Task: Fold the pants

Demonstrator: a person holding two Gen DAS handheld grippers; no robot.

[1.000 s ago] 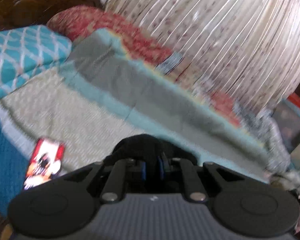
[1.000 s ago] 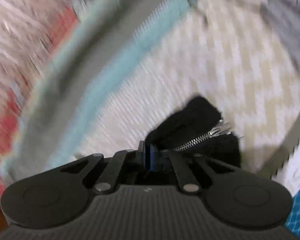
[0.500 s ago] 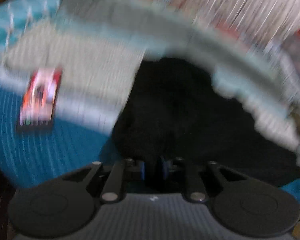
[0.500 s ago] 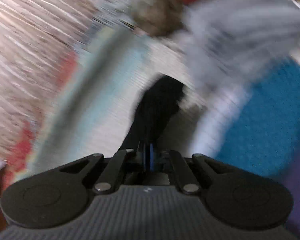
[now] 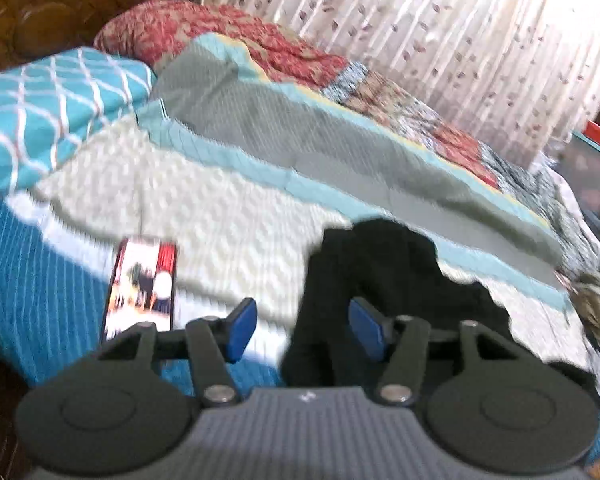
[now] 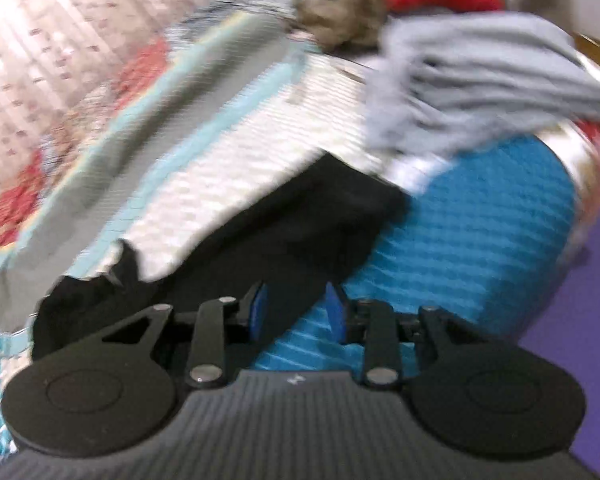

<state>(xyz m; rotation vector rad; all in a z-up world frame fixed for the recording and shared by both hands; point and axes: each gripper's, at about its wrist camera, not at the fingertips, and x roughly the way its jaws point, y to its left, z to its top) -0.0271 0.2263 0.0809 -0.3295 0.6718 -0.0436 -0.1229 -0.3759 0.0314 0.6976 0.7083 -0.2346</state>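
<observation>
Gaping wide, both tongs (image 5: pixel 303 328) (image 6: pixel 296 307) hold nothing over black pants (image 5: pixel 380 272).

Phone (image 5: pixel 142 286) on quilted bedspread (image 5: pixel 220 216); teal pillow (image 5: pixel 48 108), grey clothes (image 6: pixel 480 80), curtain (image 5: pixel 440 40)

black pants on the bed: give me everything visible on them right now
The black fabric pants look soft, matte and dark, with no detail readable through the blur. They lie rumpled, not flat, across the white textured and blue ribbed bedspread, one long stretch running diagonally in the right wrist view. The left gripper and right gripper are both open, blue-padded fingers apart; the cloth passes between them, but contact is unclear.
</observation>
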